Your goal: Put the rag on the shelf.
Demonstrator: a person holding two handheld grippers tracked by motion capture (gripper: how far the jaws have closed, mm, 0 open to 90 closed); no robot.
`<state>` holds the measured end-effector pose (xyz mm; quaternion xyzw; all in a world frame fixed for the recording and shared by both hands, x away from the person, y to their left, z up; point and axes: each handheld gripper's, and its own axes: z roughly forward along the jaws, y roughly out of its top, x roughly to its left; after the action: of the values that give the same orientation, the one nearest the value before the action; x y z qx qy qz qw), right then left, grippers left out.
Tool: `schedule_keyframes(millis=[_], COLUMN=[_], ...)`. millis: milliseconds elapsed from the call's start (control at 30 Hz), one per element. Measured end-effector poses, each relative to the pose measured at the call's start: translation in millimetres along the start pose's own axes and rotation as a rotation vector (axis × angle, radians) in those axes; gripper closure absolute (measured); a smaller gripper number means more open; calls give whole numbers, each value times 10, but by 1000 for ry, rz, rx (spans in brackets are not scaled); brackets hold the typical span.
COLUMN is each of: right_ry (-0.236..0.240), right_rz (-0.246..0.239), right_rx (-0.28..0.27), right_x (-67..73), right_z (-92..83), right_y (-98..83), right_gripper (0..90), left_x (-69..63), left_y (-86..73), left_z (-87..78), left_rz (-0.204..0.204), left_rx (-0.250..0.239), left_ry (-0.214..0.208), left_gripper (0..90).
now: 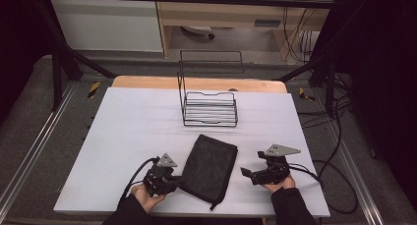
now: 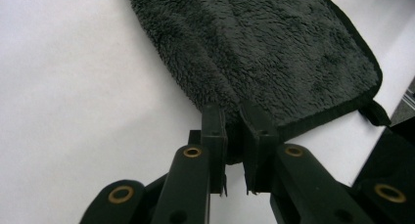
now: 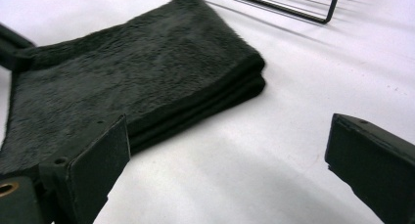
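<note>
Here, on the white table, a folded black fleece towel lies near the front edge, between the two grippers, its long side running at a slant from upper right to lower left. A short black loop tag sticks out at its near corner.

Left gripper: held low at the towel's left edge. In the left gripper view the two jaws stand nearly together, clenched on the towel's near edge; a fold of pile is pinched between the pads. The rest of the cloth spreads flat beyond the jaws, bound hem visible along its right side.

Right gripper: resting just right of the towel, jaws pointing toward it, not touching in the high view. In the right gripper view the jaws stand wide apart, released, with bare table between them. The towel lies ahead and to the left there, stacked in several layers, and its folded edge runs just behind the left jaw; contact there cannot be told.

Farther back, at mid-table, a black wire rack stands upright, well apart from towel and grippers. Its lower rail shows at the top of the right gripper view. Cables trail from both grippers toward the table's front.
</note>
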<state>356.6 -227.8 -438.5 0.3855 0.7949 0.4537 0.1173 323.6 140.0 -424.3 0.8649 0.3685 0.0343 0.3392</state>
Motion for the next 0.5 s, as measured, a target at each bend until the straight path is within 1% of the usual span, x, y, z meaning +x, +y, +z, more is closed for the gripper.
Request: schedule_keyframes(millis=[67,100,167,200,233,267,300,333,367,400,467,500], right_ry=[1,1,-8,-14,-17,-22,-22,-29,-36,-52,-105,-105], right_rz=[2,6,7,1,4,6,6,25,37,43,35,35], right_rx=[0,0,3,2,2,2,2,7,13,19,49,49], right_x=[0,3,14,22,35,44,44,66,81,102,153,153], right_z=[7,11,20,31,42,65,65,125,161,199,283,283], right_y=[1,1,8,15,25,37,37,63,78,96,136,136], right_gripper=[36,37,43,48,56,61,61,78,91,111,137,137], left_x=[-1,12,56,76,94,113,144,178,215,247,298,315], left_y=[-12,-7,14,29,50,73,99,124,145,163,188,192], left_z=[-2,-1,-15,-31,-52,-68,-78,-80,-70,-46,39,87], left_rz=[7,2,-9,-7,0,0,1,-6,-13,-22,-31,-32], left_rx=[-1,-4,-9,-16,-25,-39,-48,-56,-65,-66,-42,-20], left_ry=[-3,-8,-30,-23,-4,15,29,39,39,31,10,3], left_gripper=[791,776,714,651,602,575,575,546,547,550,570,570])
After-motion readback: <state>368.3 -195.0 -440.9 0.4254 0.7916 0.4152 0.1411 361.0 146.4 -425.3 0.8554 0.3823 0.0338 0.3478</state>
